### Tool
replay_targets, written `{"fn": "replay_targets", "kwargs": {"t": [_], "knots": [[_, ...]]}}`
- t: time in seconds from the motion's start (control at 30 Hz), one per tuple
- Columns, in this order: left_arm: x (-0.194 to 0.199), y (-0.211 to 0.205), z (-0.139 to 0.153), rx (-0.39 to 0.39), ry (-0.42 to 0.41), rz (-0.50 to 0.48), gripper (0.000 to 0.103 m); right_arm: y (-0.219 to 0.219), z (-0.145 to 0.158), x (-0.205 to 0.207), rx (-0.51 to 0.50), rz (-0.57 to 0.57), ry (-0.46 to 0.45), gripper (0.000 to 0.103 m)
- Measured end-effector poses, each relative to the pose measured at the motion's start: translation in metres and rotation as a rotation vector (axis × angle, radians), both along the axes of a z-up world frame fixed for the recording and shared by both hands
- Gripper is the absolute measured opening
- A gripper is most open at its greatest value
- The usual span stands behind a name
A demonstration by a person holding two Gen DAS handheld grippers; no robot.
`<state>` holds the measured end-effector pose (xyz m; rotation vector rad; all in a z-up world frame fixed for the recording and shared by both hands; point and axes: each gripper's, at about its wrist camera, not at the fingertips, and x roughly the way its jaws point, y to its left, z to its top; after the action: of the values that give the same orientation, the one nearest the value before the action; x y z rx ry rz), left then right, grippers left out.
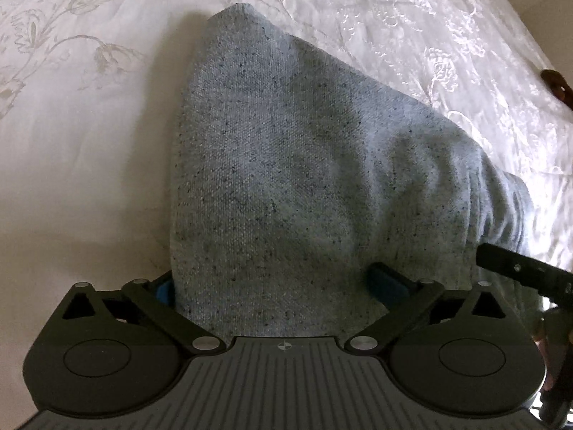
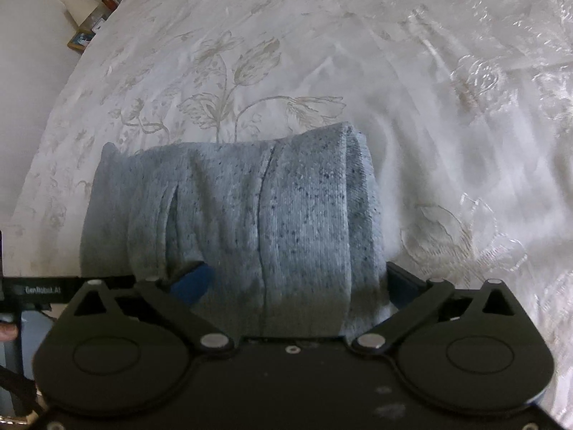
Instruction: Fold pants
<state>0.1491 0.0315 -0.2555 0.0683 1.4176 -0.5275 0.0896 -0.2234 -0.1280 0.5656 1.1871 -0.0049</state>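
Note:
The pants (image 1: 286, 165) are a grey-blue speckled knit, folded into a thick bundle on the white bedspread (image 1: 89, 143). My left gripper (image 1: 275, 283) is open wide just above the bundle's near end. One fingertip (image 1: 164, 288) sits at the cloth's left edge and the other rests on top of it. In the right wrist view the pants (image 2: 250, 215) show a seam and stacked folds. My right gripper (image 2: 297, 281) is also open, straddling the near end with fabric between its fingers. Each gripper shows at the edge of the other's view.
The bedspread (image 2: 394, 71) has a raised flower pattern and stretches far and right. The bed's edge curves along the left, with a small shelf of items (image 2: 86, 32) beyond it. A brown object (image 1: 555, 82) lies at the right edge.

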Motion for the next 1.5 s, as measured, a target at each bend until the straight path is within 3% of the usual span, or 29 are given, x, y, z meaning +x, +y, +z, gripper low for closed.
{"fn": "replay_targets", "kwargs": {"t": [0.2,0.4,0.43,0.47,0.5,0.53,0.6,0.7,0.9,1.1,1.27,1.4,1.5], "knots": [[-0.003,-0.001,-0.003,-0.019,-0.013,0.026,0.103,-0.003,-0.009,0.005,0.02,0.013,-0.015,0.103],[-0.011,0.023,0.002,-0.031,-0.008,0.025,0.1,-0.011,-0.007,0.0,0.049,0.035,-0.016,0.103],[-0.01,0.025,0.004,-0.031,-0.012,0.028,0.096,-0.012,-0.006,0.0,0.052,0.037,-0.017,0.089],[-0.011,0.026,0.007,-0.04,-0.022,0.034,0.082,-0.015,-0.002,-0.001,0.057,0.041,-0.026,0.076],[-0.009,0.028,0.014,-0.054,-0.031,0.04,0.063,-0.02,0.001,-0.002,0.081,0.047,-0.038,0.057],[-0.011,0.031,0.018,-0.066,-0.037,0.051,0.056,-0.021,0.005,-0.002,0.102,0.04,-0.039,0.046],[-0.017,0.036,0.027,-0.065,-0.063,0.084,0.031,-0.019,0.017,-0.005,0.095,0.032,-0.052,0.035],[-0.025,0.044,0.043,-0.08,-0.104,0.104,0.019,-0.008,0.038,-0.01,0.056,0.041,-0.079,0.029],[-0.037,0.072,0.082,-0.099,-0.218,0.125,0.016,0.023,0.089,-0.015,0.034,0.08,-0.175,0.028],[-0.017,0.147,0.118,-0.107,-0.299,0.185,0.016,0.079,0.127,0.005,0.075,0.139,-0.261,0.028],[0.009,0.213,0.133,-0.077,-0.331,0.233,0.017,0.143,0.136,0.042,0.129,0.196,-0.284,0.028],[0.033,0.256,0.125,-0.051,-0.313,0.285,0.023,0.195,0.134,0.071,0.135,0.239,-0.302,0.03],[0.045,0.27,0.109,0.078,-0.32,0.333,0.023,0.223,0.116,0.091,0.042,0.215,-0.237,0.042]]}}
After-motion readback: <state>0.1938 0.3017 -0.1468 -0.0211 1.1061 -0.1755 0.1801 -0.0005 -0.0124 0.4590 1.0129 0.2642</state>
